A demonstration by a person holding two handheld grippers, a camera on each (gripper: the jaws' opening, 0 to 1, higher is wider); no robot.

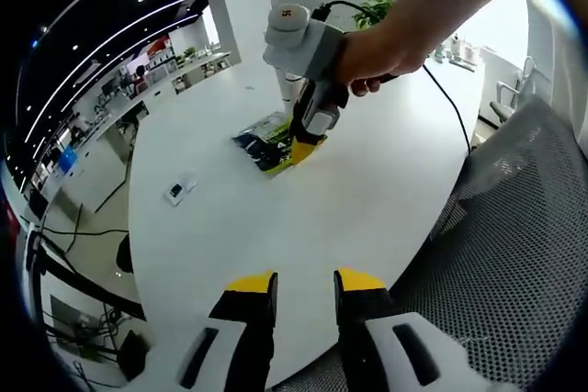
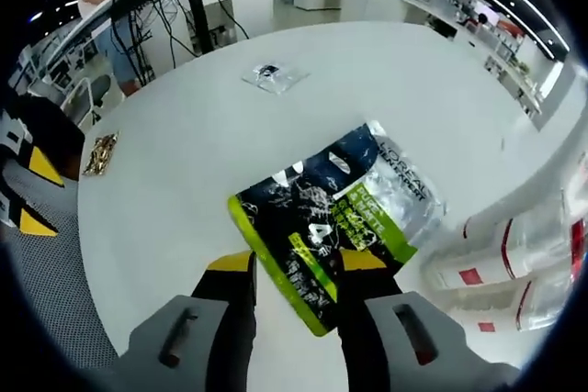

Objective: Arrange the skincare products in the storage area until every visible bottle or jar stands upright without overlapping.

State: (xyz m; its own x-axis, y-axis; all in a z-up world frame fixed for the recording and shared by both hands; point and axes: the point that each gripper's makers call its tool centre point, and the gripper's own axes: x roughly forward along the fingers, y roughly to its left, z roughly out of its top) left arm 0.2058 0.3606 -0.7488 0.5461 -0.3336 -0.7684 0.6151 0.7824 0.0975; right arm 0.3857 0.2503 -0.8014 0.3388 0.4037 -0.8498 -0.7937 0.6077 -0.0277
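A black and green foil packet [image 2: 331, 213] lies flat on the white round table [image 2: 202, 126]. Its near corner sits between the jaws of my right gripper [image 2: 296, 268], which stand open on either side of it. In the left gripper view the same packet [image 1: 262, 142] lies mid-table, with a hand holding the right gripper [image 1: 306, 149] tip-down on its edge. My left gripper [image 1: 305, 286] hovers open over the table's near edge with nothing between its fingers. Its yellow tips also show at the left, as the left gripper [image 2: 35, 195].
A clear plastic organizer with red labels [image 2: 514, 259] stands right of the packet. A small clear sachet [image 2: 273, 75] lies farther back, the same sachet [image 1: 179, 190] showing left of the packet. A small brown item [image 2: 101, 153] lies near the table's edge. A mesh chair [image 1: 514, 227] stands close by.
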